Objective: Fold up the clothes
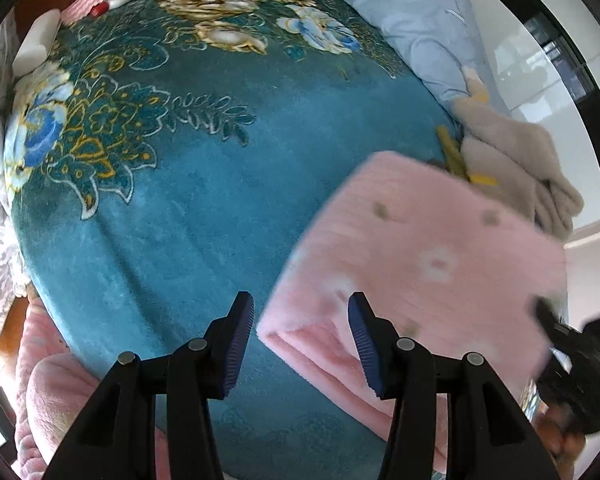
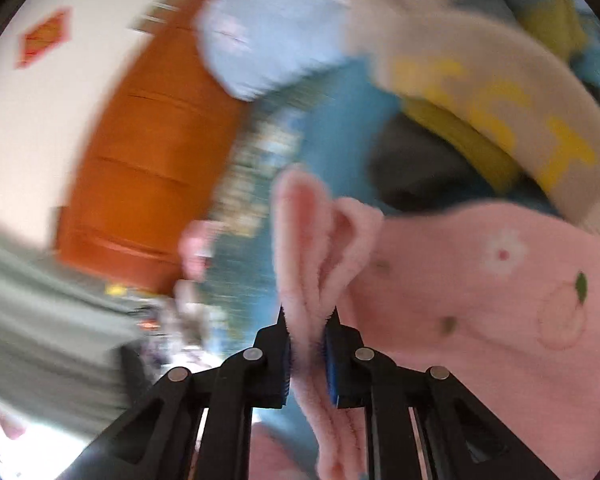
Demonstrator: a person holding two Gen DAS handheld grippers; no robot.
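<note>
— Left gripper [image 1: 300, 344], what does it show?

— Fingers spread wide and holding nothing, poised above the teal blanket [image 1: 204, 200] with its gold and blue flower pattern. One blue pad [image 1: 238, 346] stands over bare blanket; the other overlaps the near edge of the pink garment [image 1: 420, 264] in view, though contact cannot be confirmed.

— And the right gripper [image 2: 308, 354]?

— Clenched on the pink garment [image 2: 480, 300]. A thick fold of the fleecy fabric runs up between the two blue pads [image 2: 334, 368], bulges above them in two rounded lobes, and spreads off to the right side of the view.

— Where does the garment lie?

— Seen from the left wrist, it is a folded pink slab with small white flowers and green dots, over the right part of the blanket, its layered edge facing the camera. Motion blur prevents telling whether it rests on the blanket or hangs just above. The right gripper [image 1: 576, 364] appears dark at its far right corner.

— Surroundings?

— Beige fleece clothing [image 1: 516, 168] with yellow lettering lies beyond the pink garment; a pale blue flowered pillow [image 1: 416, 20] sits behind that. An orange wooden headboard [image 2: 148, 152] shows in the right wrist view, which is heavily blurred. More pink fabric [image 1: 48, 392] lies at the lower left of the left wrist view
</note>
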